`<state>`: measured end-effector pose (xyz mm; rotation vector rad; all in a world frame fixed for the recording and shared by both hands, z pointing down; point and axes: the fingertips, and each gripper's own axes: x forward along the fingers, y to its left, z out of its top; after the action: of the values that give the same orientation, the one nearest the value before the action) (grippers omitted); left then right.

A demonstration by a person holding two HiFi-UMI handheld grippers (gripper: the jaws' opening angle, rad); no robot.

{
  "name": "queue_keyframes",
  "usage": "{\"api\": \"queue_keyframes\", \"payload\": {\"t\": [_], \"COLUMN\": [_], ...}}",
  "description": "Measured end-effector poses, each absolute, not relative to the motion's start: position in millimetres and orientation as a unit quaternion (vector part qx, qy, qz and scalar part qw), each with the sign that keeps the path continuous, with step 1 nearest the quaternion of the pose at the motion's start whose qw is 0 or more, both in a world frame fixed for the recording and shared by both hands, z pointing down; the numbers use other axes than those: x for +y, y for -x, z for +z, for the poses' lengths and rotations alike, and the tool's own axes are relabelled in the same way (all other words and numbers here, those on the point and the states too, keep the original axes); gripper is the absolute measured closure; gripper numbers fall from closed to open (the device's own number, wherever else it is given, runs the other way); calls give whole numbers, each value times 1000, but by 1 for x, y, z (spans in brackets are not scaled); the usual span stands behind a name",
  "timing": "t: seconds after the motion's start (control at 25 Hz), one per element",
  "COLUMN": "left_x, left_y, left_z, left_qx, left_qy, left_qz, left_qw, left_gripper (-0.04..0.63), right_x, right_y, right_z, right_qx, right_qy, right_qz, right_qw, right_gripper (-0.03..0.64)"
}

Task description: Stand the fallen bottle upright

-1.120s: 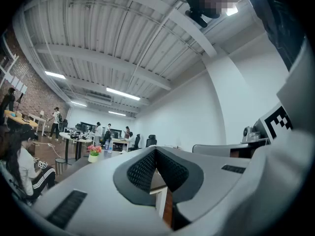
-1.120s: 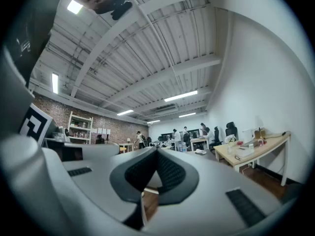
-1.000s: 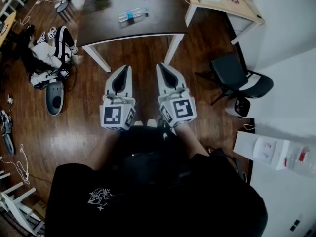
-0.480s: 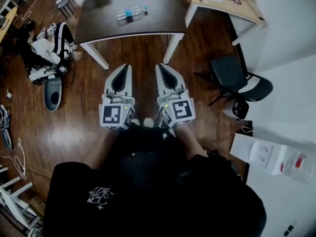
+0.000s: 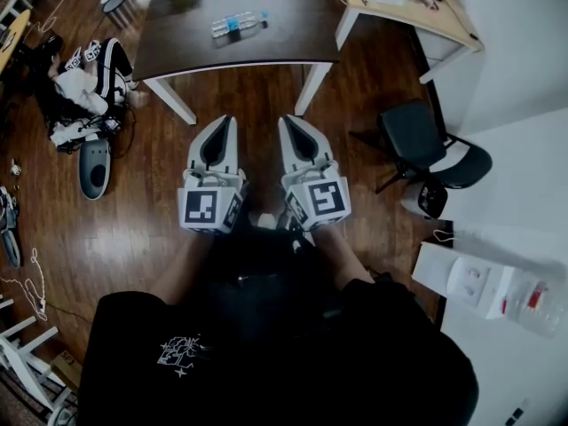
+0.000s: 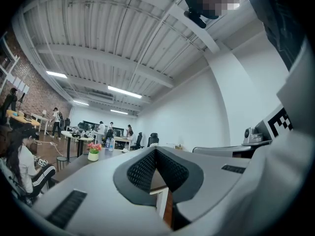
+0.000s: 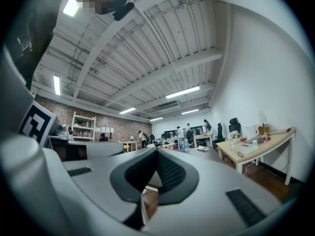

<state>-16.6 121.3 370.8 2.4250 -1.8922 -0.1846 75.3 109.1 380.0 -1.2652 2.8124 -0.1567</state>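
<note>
Lying sideways on table (image 5: 293, 27): bottle (image 5: 238, 24)

Black shirt (image 5: 284, 353) with small white print (image 5: 180, 355); left tool (image 5: 227, 122) and right tool (image 5: 287, 121) pale grey, black-padded, bearing square-marker cubes (image 5: 211, 208).

Bottle (image 5: 238, 24) label unreadable; table (image 5: 284, 38) far end cropped.

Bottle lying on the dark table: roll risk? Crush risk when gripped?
The bottle lies on its side on the table. Being round, it will probably roll if pushed across its length. It looks like clear, thin plastic, so a hard squeeze may dent it. The fill level can't be made out from here, so its weight is uncertain.
</note>
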Motion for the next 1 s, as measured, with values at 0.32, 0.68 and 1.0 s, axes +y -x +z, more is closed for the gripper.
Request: {"api": "queue_keyframes", "payload": {"t": [0.32,0.68,1.0], "left_x": [68,-19,-85], "left_y": [34,70,111], "left_z": [380,388,391], "left_qx": [-596,-565,-549], "left_qy": [-800,-822,-833], "left_qz": [-60,-57,-46], "left_qw": [36,45,45], "left_gripper": [598,598,597], "right_x": [61,-24,-86], "right_y": [-57,-15,23], "right_z": [389,394,387], "right_qx": [904,894,885], "right_qy": [425,446,464], "right_qz": [-46,-43,-37], "right_qw": [17,4,8], "right_gripper": [604,604,604]}}
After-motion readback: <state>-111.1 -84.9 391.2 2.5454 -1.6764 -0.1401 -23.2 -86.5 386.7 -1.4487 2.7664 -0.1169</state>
